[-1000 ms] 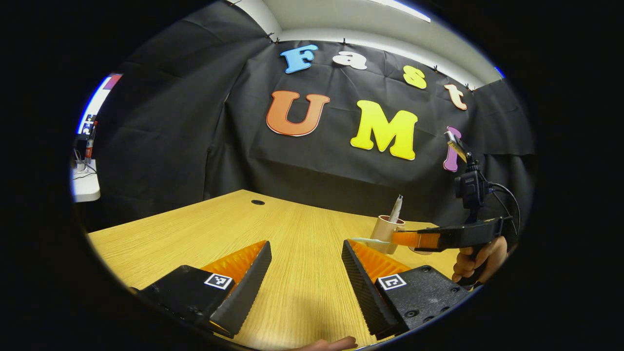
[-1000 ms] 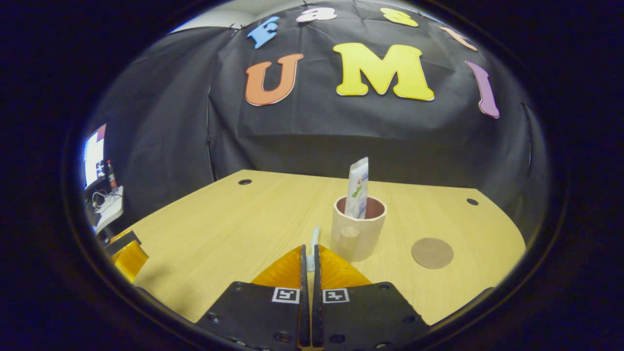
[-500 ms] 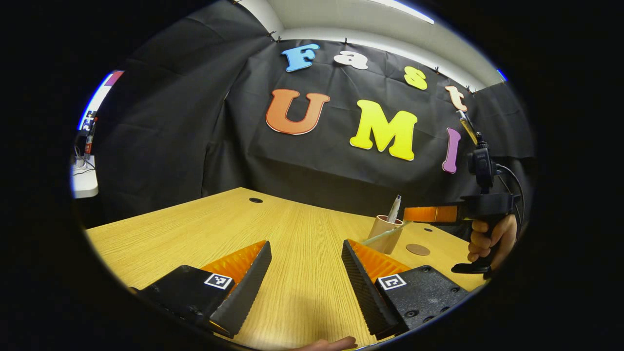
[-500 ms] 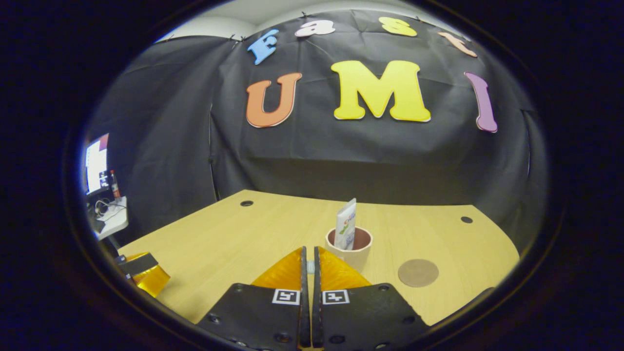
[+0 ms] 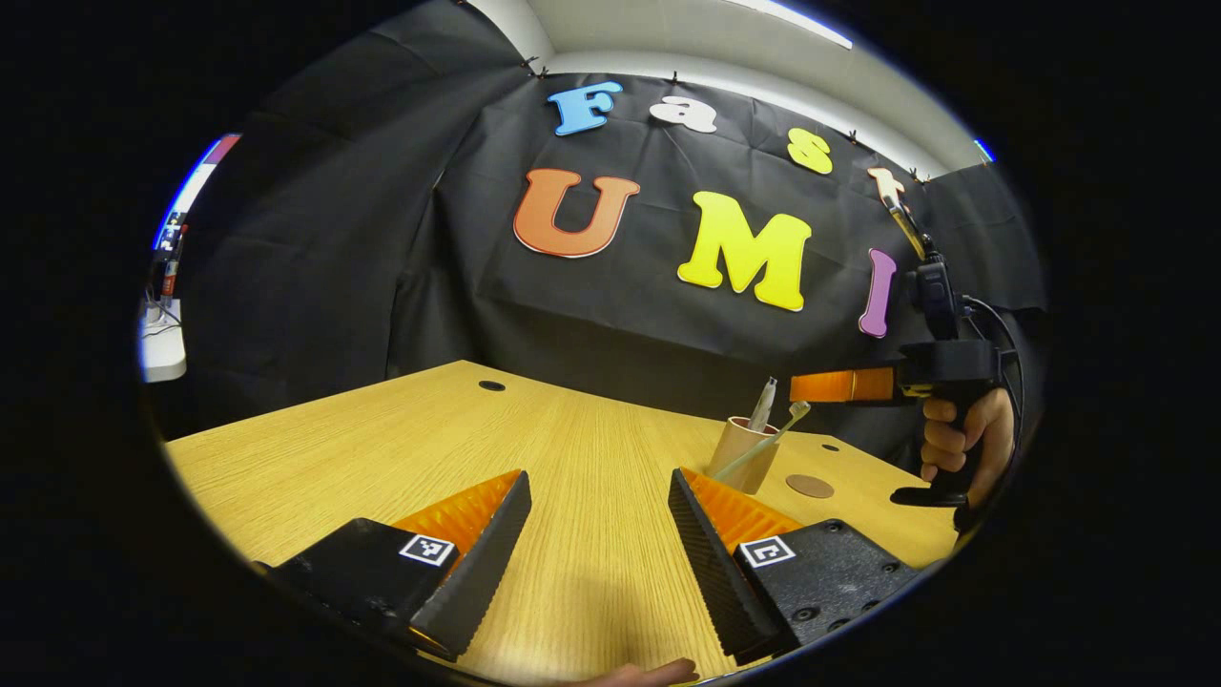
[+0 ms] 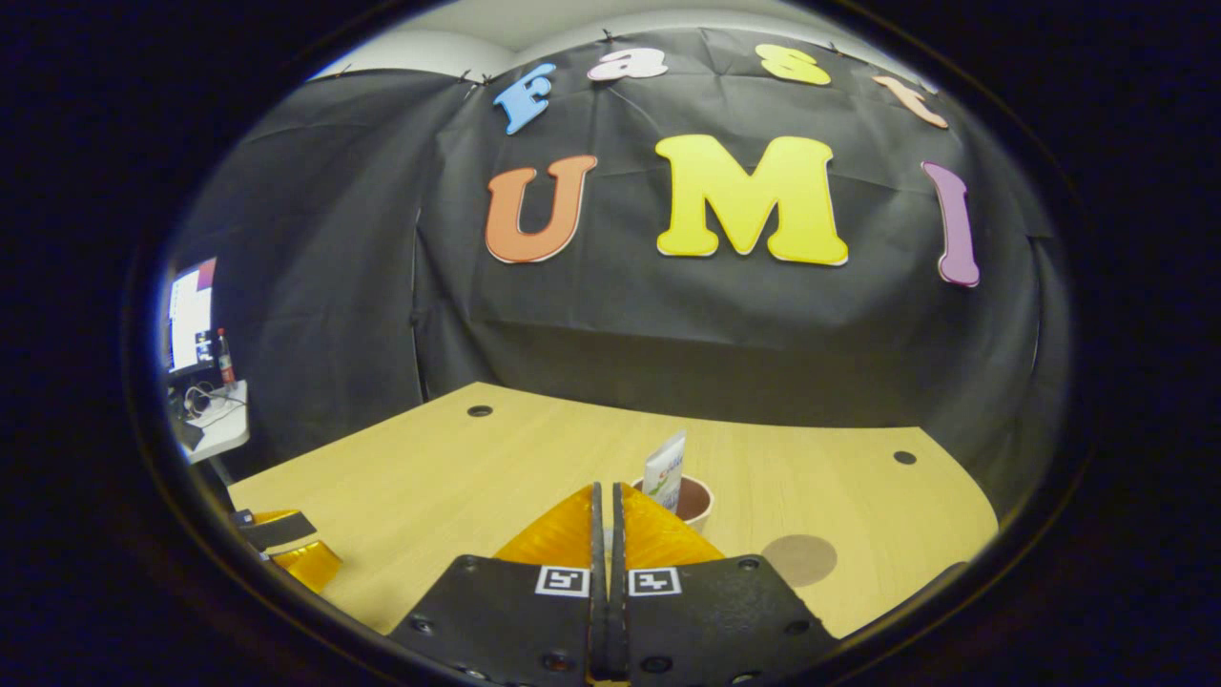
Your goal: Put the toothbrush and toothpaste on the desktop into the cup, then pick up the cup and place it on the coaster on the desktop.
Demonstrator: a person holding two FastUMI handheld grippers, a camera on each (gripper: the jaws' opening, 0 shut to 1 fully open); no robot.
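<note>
A beige cup (image 5: 739,458) stands on the wooden table (image 5: 382,448) with the toothpaste tube (image 5: 766,405) upright inside it. My right gripper (image 5: 794,386) hovers just above and to the right of the cup, a hand (image 5: 954,429) holding it. A pale toothbrush (image 5: 763,441) slants down from under its fingertips across the cup's front. In the right gripper view my right gripper (image 6: 607,489) is shut, with the cup (image 6: 701,501) and toothpaste (image 6: 665,472) just beyond its tips and the brush hidden. The brown round coaster (image 6: 799,559) lies right of the cup. My left gripper (image 5: 596,477) is open over bare table.
Small cable holes mark the table's far side (image 6: 479,411) and its right side (image 6: 903,457). A white side table with clutter (image 5: 160,339) stands beyond the left edge. In the right gripper view my left gripper (image 6: 286,544) sits at the table's near left corner.
My right gripper has risen above the cup with the toothbrush, which has tipped from level to a steep slant. The left gripper has stayed in place, still open.
</note>
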